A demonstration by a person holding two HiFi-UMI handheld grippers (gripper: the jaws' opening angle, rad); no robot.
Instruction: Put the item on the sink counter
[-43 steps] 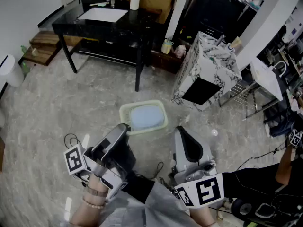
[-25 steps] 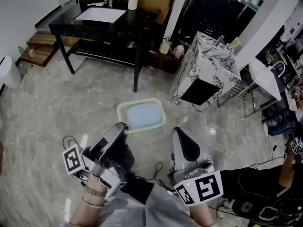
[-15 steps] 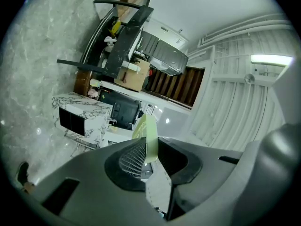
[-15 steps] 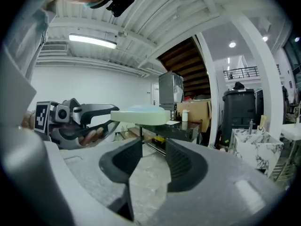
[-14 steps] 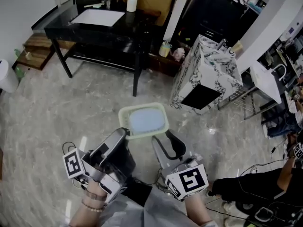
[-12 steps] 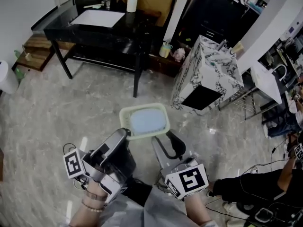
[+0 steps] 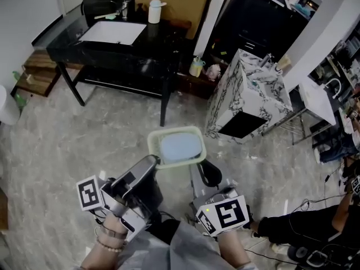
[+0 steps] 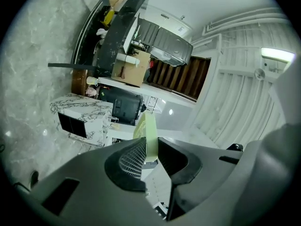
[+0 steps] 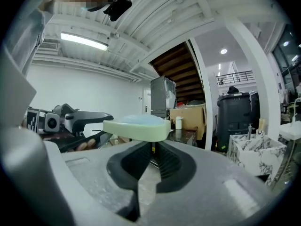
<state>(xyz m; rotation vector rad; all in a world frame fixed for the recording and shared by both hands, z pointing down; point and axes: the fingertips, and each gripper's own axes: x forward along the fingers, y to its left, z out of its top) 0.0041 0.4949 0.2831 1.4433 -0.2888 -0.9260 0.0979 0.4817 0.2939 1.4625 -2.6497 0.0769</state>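
A pale green tray [image 7: 176, 147] with a light blue inside hangs above the floor between my two grippers. My left gripper [image 7: 152, 161] is shut on its near left rim; the green edge [image 8: 149, 138] stands upright between the jaws. My right gripper [image 7: 201, 170] sits at the tray's near right corner. Its jaws have just been closing, with a thin sliver of the tray [image 9: 137, 126] pinched between them and the tray's body just above. The black sink counter [image 7: 126, 52] with its white basin [image 7: 111, 32] stands further ahead.
A white bottle [image 7: 153, 11] and a faucet stand on the counter. A marble-patterned cabinet [image 7: 253, 91] stands to the right, a metal rack beyond it. Cables and a seated person's dark legs [image 7: 298, 224] lie at lower right. Grey stone floor [image 7: 84, 128] stretches to the left.
My right gripper has shifted left, in under the tray's near right corner. The tray and both grippers have moved forward, toward the black counter.
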